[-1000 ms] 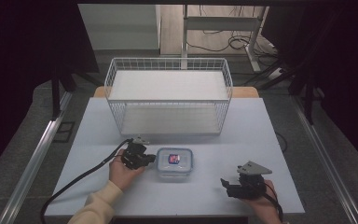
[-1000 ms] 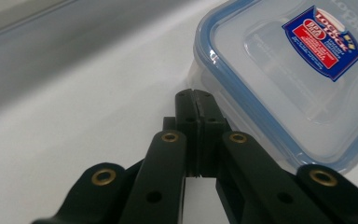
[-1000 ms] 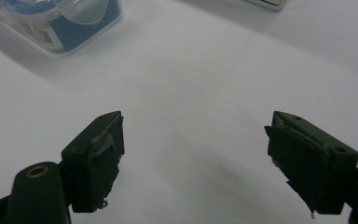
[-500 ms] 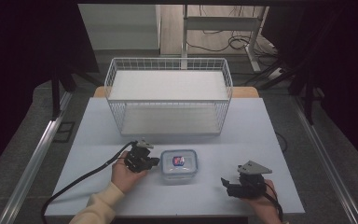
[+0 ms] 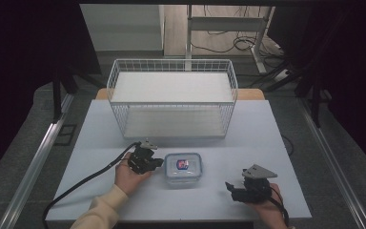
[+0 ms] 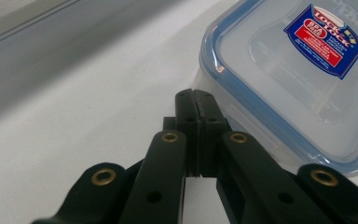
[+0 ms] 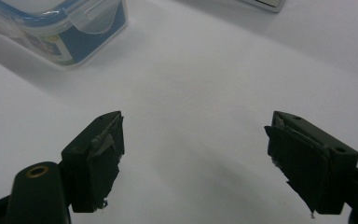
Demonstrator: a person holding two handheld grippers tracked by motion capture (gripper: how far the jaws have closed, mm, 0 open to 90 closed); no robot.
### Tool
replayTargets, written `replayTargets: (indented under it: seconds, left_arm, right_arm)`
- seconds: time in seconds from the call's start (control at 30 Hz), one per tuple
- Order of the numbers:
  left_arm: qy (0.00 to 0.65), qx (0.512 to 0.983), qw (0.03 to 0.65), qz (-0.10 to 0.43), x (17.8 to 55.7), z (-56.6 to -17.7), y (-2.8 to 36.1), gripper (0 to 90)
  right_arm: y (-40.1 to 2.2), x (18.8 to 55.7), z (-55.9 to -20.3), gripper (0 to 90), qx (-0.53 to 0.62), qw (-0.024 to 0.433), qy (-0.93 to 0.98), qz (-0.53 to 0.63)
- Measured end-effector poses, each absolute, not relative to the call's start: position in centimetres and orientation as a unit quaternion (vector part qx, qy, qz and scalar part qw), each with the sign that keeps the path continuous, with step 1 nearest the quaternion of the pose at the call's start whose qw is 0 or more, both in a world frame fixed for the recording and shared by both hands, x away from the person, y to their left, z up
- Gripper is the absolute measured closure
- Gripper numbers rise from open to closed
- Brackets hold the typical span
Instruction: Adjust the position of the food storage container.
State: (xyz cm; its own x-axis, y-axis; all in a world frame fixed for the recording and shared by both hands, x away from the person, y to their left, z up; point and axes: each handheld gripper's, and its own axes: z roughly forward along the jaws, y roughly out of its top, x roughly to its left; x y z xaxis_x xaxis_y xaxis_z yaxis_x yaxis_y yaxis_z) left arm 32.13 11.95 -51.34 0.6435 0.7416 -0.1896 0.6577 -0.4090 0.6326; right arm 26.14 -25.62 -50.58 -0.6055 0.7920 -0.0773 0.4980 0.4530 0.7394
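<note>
Plastic, wire and a matt tabletop

The food container (image 6: 303, 79) is clear, slightly frosted plastic with a glossy sheen, a blue seal running around its lid and a shiny printed paper-like label (image 6: 324, 39) in red and blue. The left tongs (image 6: 196, 109) are matt black plastic, smooth, with small brass-coloured metal rivets at the joints. The right tongs (image 7: 193, 163) look the same dull black, their inner pads (image 7: 103, 140) scuffed and frayed at the edges. The tabletop (image 5: 248, 133) is a pale, smooth, matt surface. The basket (image 5: 171, 98) is thin white-coated metal wire. The sleeve (image 5: 102, 212) is soft cream cloth.
</note>
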Motion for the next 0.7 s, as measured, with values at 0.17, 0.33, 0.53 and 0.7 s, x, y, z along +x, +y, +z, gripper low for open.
replayTargets:
  seconds: [0.17, 0.33, 0.53, 0.7]
  left_arm:
    - [0.409, 0.841, 0.342, 0.091, 31.2, -50.4, 12.5, 88.1]
    - [0.399, 0.832, 0.372, 0.103, 29.0, -49.0, 14.4, 79.7]
    - [0.427, 0.806, 0.4, 0.092, 27.0, -48.5, 15.9, 41.2]
    - [0.432, 0.801, 0.404, 0.092, 26.5, -48.5, 15.7, 27.1]
  right_arm:
    - [-25.8, 26.1, -50.5, 18.9, 0.391, 0.213, 0.825, 0.349]
    - [-25.8, 26.0, -50.3, 18.9, 0.385, 0.211, 0.825, 0.356]
    - [-25.7, 26.0, -50.3, 18.8, 0.38, 0.21, 0.823, 0.365]
    - [-25.6, 25.9, -50.3, 18.7, 0.38, 0.199, 0.823, 0.374]
